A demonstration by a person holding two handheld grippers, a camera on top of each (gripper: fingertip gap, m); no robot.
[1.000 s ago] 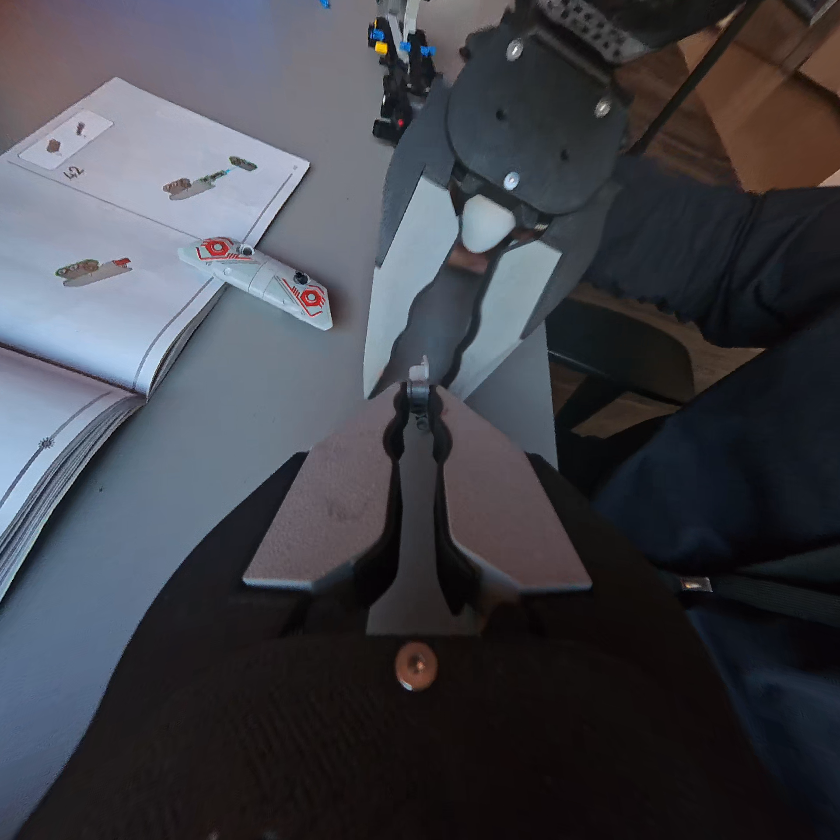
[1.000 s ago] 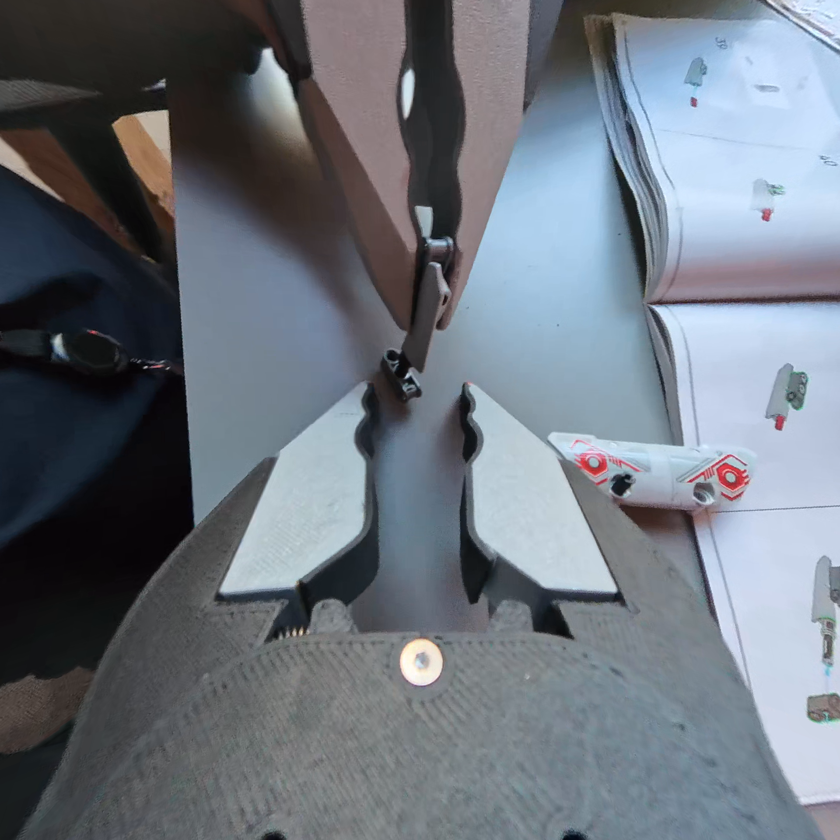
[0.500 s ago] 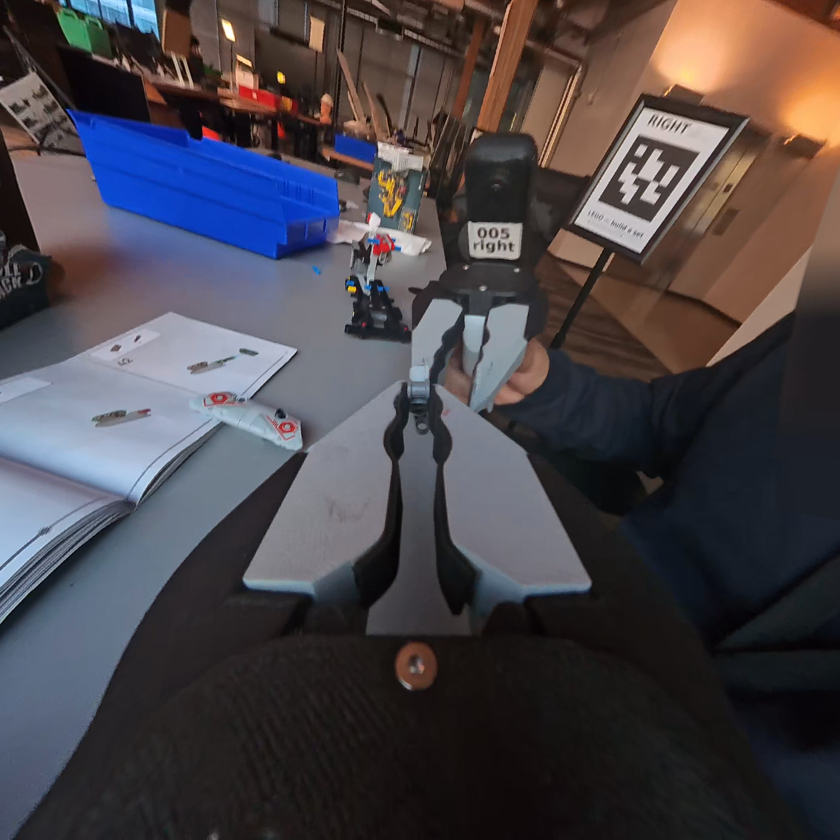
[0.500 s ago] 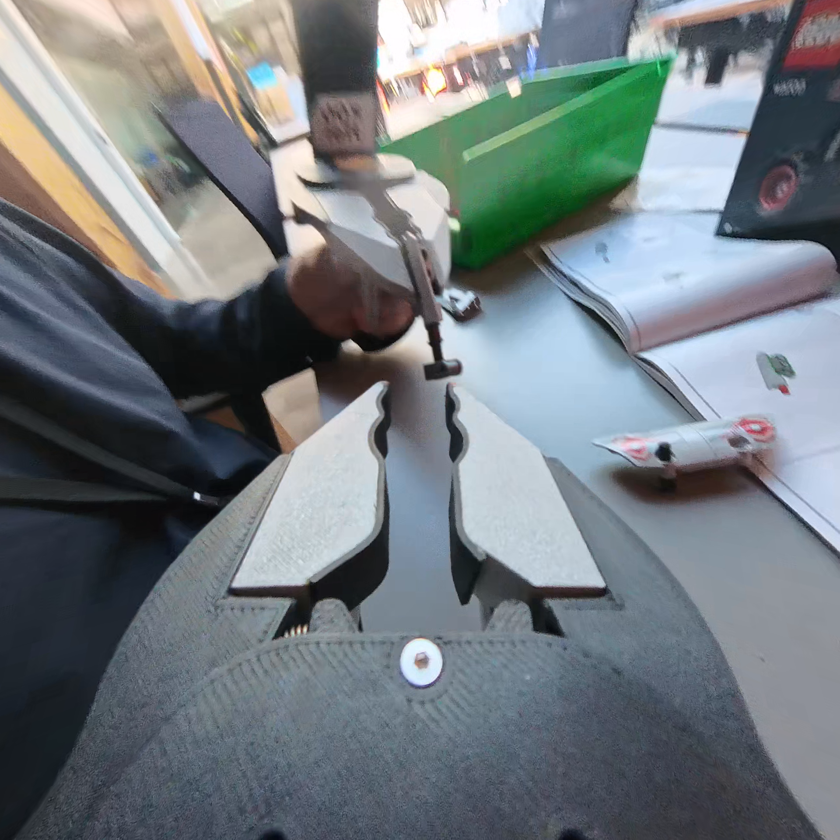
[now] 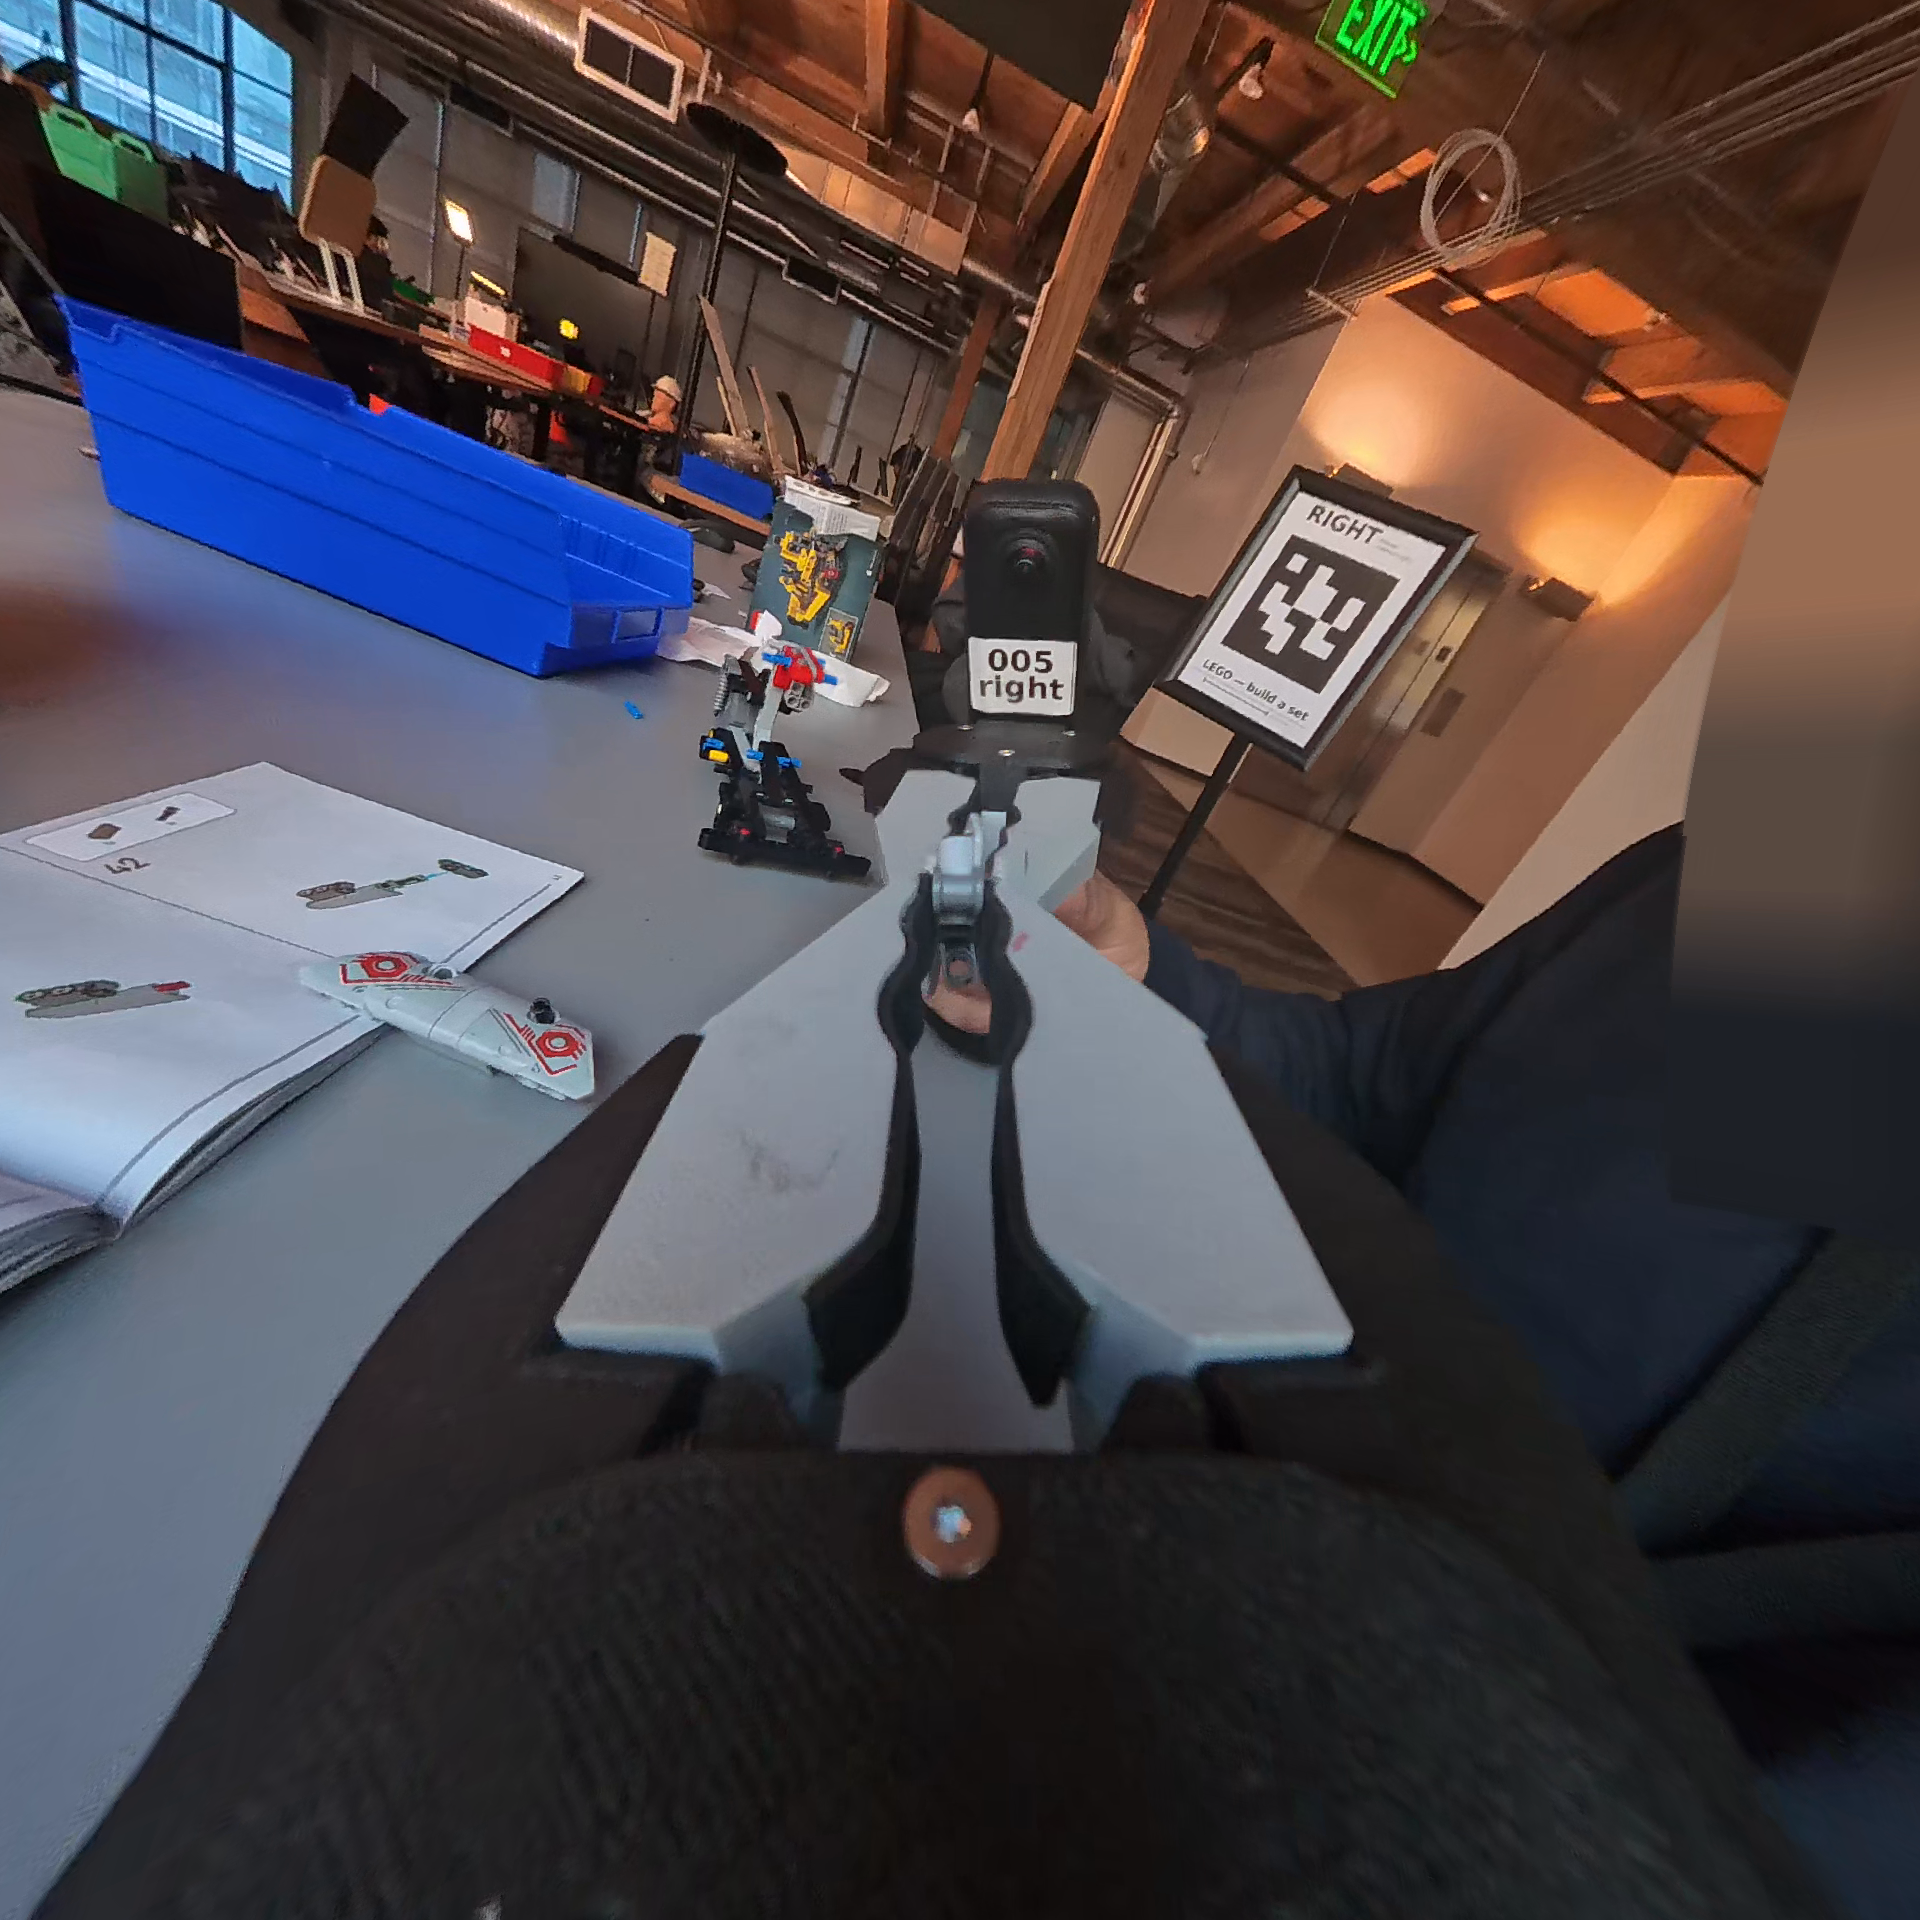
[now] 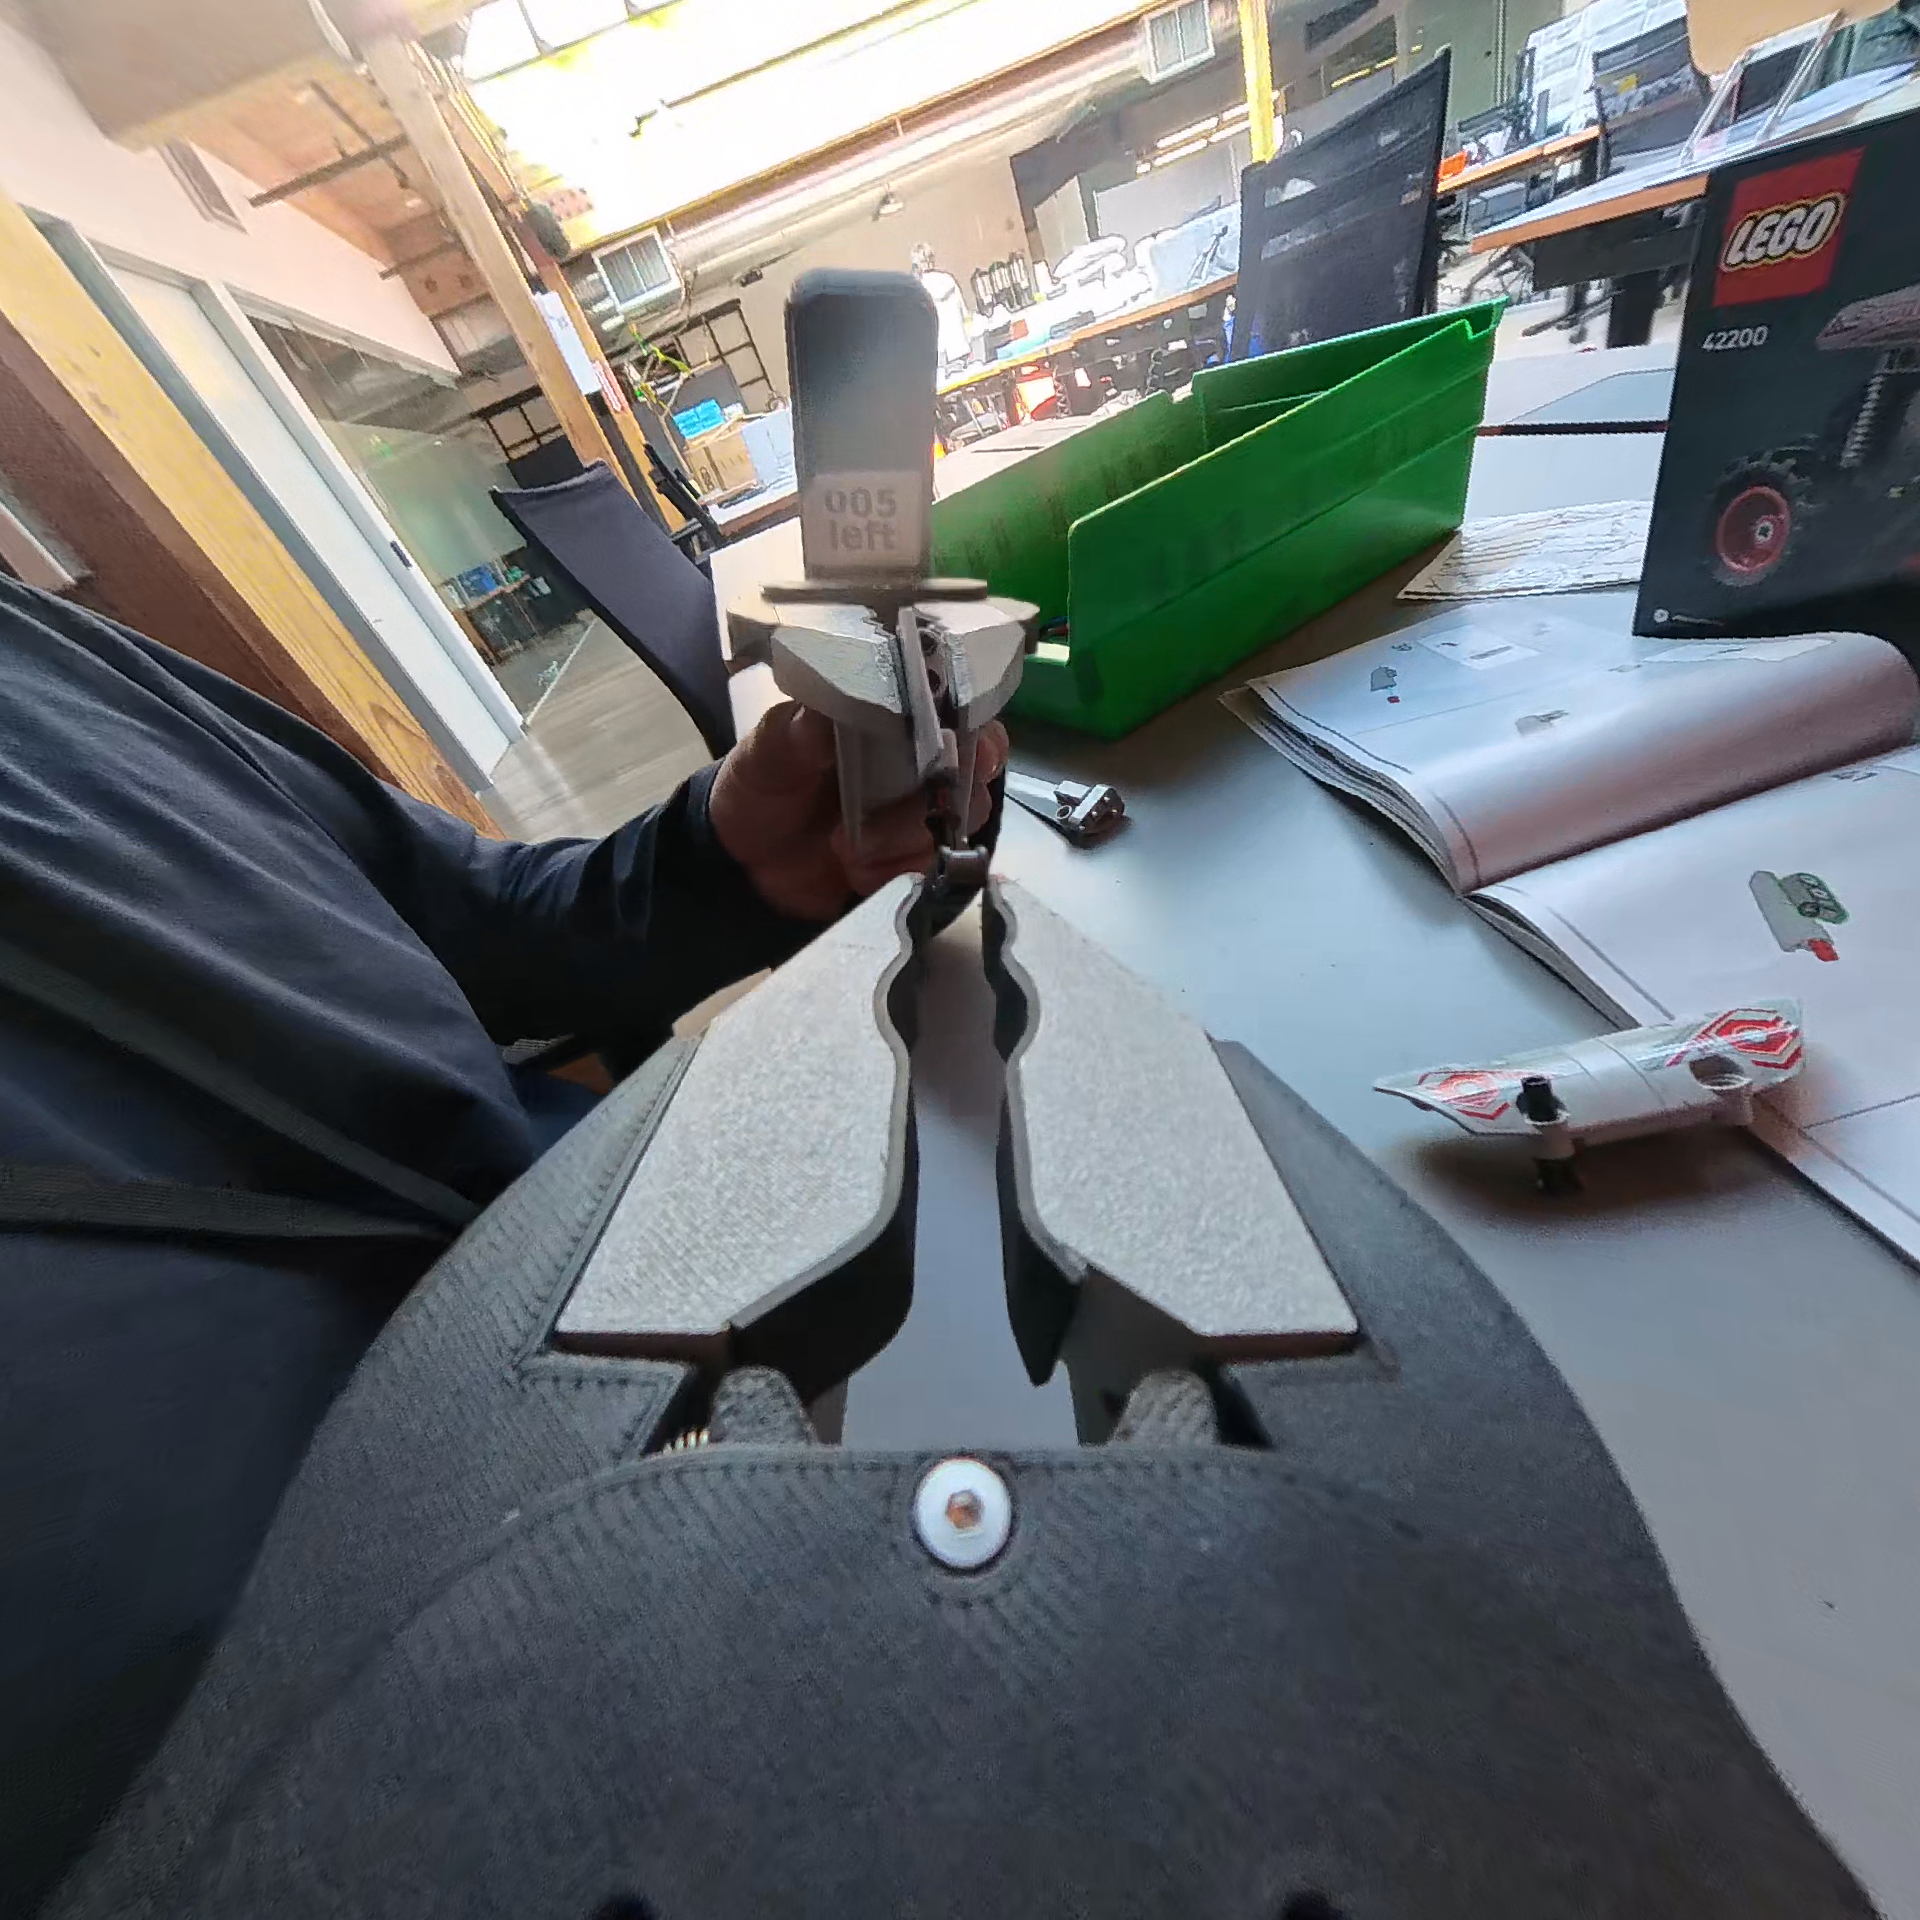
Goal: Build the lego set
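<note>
Above the table edge, left gripper (image 5: 956, 920) clamps a grey piece (image 5: 961, 868); facing right gripper (image 6: 948, 896) jaws slightly parted.

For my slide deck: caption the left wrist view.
Left gripper pinches a small grey lego piece before the facing right gripper, above the grey table.

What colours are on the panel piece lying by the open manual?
The panel piece is light grey-white with red hexagon markings; clearest in the left wrist view.
</note>
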